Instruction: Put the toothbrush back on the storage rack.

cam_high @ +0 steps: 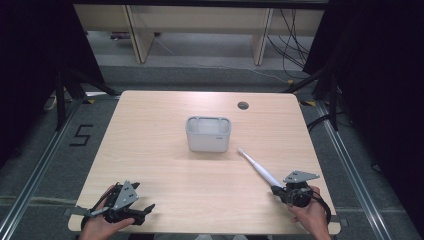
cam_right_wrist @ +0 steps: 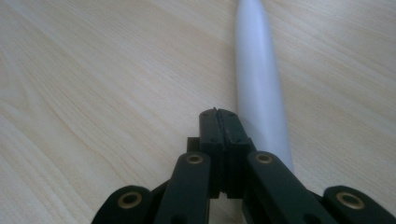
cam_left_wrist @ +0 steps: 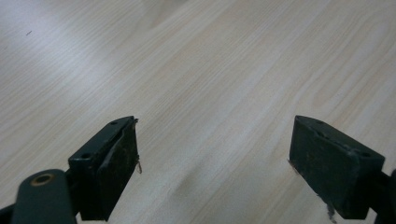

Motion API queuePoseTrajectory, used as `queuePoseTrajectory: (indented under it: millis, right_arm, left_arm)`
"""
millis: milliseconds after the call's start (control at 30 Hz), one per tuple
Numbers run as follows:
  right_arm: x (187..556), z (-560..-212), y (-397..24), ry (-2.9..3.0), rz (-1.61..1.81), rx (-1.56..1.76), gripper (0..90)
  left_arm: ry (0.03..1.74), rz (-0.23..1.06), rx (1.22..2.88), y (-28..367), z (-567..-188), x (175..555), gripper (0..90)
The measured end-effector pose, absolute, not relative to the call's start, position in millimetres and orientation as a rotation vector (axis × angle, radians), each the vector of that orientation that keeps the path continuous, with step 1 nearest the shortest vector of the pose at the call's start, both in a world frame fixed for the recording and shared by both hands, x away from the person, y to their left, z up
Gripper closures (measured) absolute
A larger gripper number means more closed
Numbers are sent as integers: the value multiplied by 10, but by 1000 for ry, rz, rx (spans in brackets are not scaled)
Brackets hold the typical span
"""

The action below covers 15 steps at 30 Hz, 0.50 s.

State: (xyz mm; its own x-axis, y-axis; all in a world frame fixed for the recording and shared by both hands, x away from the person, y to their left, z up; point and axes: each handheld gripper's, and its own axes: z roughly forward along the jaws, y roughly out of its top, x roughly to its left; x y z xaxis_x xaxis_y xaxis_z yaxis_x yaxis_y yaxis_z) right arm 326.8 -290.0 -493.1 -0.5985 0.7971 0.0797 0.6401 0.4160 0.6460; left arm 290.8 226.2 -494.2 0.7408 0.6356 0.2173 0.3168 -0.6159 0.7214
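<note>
My right gripper [cam_high: 278,190] sits at the near right of the surface [cam_high: 150,150], jaws pressed flat together w/ nothing between them. In the right gripper view the white toothbrush [cam_right_wrist: 259,88] handle lies just beside my closed jaws, on their right, not in them. From above, the toothbrush [cam_high: 257,167] lies flat, slanting from my gripper up-left, brush head pointing toward the grey holder [cam_high: 208,134], which stands upright mid-surface, apart from the brush tip. My left gripper [cam_high: 145,210] rests at the near left, jaws spread wide over bare wood, holding nothing.

Step in hand, as I read it: get hold of the handle. To do it well I'd open the right jaws first, shift sideways so the handle sits centred between the pads, then close across the thick part, not the very end, since a round slick handle could roll or pivot. Keep the jaws low, square to the handle's axis. Left stays clear of the holder for now.
</note>
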Motion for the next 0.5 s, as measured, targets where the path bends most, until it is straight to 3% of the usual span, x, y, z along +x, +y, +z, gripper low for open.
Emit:
queuePoseTrajectory:
  millis: [133, 433, 500]
  right_arm:
    - [3285, -4930, -2919, 2435, 945, 1229, 865]
    - [3370, -4691, -2817, 2415, 838, 1061, 565]
    - [3412, -4681, -2810, 2414, 823, 1045, 561]
  left_arm:
    - [723, 609, 2245, 2255, -4949, 2905, 151]
    - [729, 612, 2247, 2254, -4956, 2911, 151]
    - [717, 609, 2260, 2262, -4951, 2914, 151]
